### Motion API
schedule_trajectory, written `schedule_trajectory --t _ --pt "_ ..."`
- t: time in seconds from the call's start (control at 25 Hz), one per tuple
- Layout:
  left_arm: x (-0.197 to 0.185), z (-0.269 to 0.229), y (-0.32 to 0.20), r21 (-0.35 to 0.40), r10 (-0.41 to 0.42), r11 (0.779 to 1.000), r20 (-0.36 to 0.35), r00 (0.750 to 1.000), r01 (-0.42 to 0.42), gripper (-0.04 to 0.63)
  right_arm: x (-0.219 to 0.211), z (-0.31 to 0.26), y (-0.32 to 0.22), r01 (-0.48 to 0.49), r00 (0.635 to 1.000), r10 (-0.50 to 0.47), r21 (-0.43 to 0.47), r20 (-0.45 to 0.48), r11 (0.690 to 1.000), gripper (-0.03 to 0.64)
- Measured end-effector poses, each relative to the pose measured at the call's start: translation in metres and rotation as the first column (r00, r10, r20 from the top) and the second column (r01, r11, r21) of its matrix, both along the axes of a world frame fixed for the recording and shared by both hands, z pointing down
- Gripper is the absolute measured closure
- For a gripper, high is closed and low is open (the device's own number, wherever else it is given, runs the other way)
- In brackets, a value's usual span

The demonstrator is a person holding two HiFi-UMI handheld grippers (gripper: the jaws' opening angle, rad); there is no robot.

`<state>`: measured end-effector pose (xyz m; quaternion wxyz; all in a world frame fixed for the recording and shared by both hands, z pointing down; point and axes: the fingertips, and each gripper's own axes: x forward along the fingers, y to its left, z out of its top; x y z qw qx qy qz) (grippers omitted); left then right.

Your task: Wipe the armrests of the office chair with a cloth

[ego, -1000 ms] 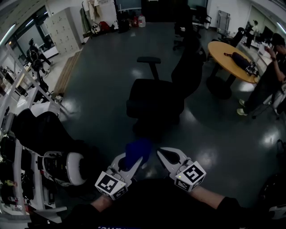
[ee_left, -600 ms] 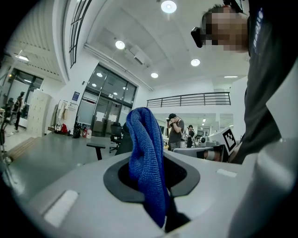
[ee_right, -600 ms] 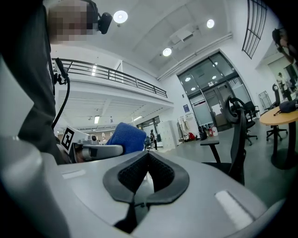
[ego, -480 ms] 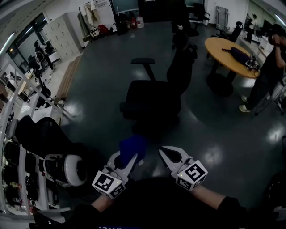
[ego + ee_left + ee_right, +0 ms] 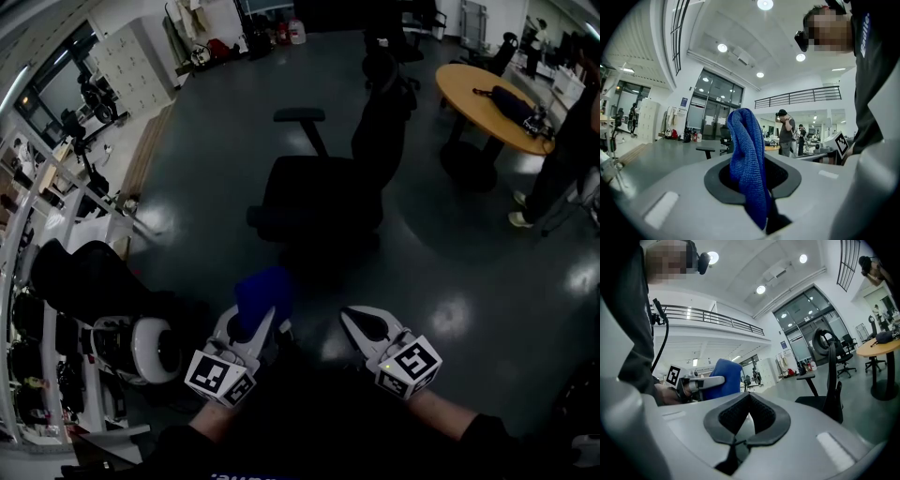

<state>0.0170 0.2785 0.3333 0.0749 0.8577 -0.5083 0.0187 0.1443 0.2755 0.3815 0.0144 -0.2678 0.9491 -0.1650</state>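
Jaws: left gripper (image 5: 255,326) clamped on blue cloth (image 5: 263,291); right gripper (image 5: 362,324) closed, empty | handling: cloth likely soft, light, limp; best pinched at a gathered fold | position: cloth well short of office chair (image 5: 319,202) | count: one cloth, one chair ahead, one armrest (image 5: 300,115) visible

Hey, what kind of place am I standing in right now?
Probably a big open office or lab hall: a black office chair on a glossy dark floor, a round wooden table, and pale lockers along the far wall.
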Motion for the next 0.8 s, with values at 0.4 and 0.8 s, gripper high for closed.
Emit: schedule_trajectory --t 0.4,0.8 --pt "-0.07 0.034 -0.092 0.001 -0.002 1.0 0.006 1.0 0.002 0.5 -0.029 0.018 -0.073 -0.096 0.991 0.094 -0.019 -0.091 0.995 0.614" --pt "-0.176 0.076 -0.215 -0.035 0.04 0.999 -0.003 0.999 -0.04 0.5 -0.122 0.033 -0.167 -0.164 0.971 0.145 -0.086 -0.192 0.983 0.614"
